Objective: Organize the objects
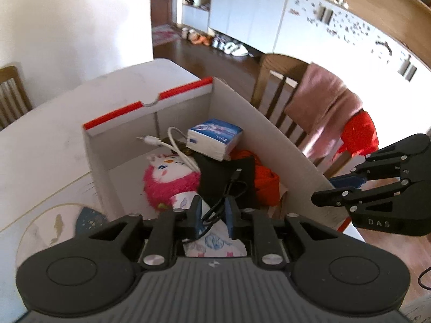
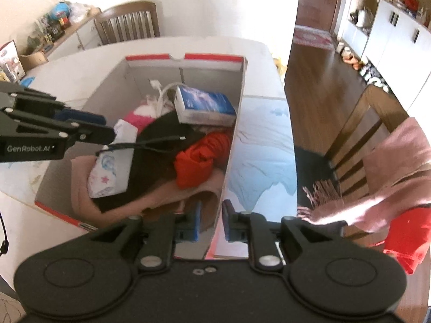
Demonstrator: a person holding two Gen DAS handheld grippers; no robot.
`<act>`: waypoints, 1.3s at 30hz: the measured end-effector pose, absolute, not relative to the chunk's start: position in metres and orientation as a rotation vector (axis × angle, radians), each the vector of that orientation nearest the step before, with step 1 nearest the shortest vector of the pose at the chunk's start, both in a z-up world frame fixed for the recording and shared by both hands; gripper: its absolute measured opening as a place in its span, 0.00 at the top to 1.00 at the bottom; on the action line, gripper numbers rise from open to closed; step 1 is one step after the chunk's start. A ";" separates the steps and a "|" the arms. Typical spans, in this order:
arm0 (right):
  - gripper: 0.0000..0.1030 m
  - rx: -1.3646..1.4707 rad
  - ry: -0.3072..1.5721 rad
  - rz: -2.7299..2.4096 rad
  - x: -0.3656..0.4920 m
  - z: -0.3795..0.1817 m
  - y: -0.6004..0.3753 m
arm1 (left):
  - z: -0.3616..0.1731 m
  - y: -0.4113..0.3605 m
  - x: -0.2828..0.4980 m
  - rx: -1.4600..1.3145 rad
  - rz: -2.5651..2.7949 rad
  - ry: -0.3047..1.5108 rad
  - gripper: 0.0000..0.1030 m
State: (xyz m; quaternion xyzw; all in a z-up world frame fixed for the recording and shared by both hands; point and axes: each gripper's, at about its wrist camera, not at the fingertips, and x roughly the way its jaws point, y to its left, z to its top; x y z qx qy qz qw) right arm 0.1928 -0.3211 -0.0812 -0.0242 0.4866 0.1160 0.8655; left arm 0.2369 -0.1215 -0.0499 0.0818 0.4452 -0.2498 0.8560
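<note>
Left gripper [image 1: 212, 216] jaws slightly apart over a black cable [image 1: 225, 202], not pinching it, right gripper [image 2: 211, 222] slightly apart astride the box [image 2: 237, 113] wall, box on white table [image 1: 40, 145], right view alone shows pink cloth [image 2: 186, 191] inside, chair [image 1: 280, 88], cabinets [image 1: 247, 13] beyond.

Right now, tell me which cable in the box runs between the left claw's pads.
The black cable, draped over the dark cloth, passes between the left claw pads. The white cable lies coiled farther back beside the blue-and-white pack.

Left gripper [image 1: 212, 212] is angled steeply down, jaws slightly parted. Right gripper [image 2: 211, 219] is likewise pitched down, slightly parted.
</note>
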 end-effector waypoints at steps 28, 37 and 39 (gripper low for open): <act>0.12 0.062 0.650 0.329 0.103 -0.017 -0.291 | -0.005 -0.040 0.129 0.004 -0.437 0.708 0.00; 0.01 0.071 0.605 0.345 0.088 -0.014 -0.282 | -0.007 -0.033 0.110 0.012 -0.407 0.695 0.00; 0.01 0.062 0.603 0.340 0.086 -0.014 -0.280 | -0.008 -0.034 0.107 0.023 -0.401 0.690 0.00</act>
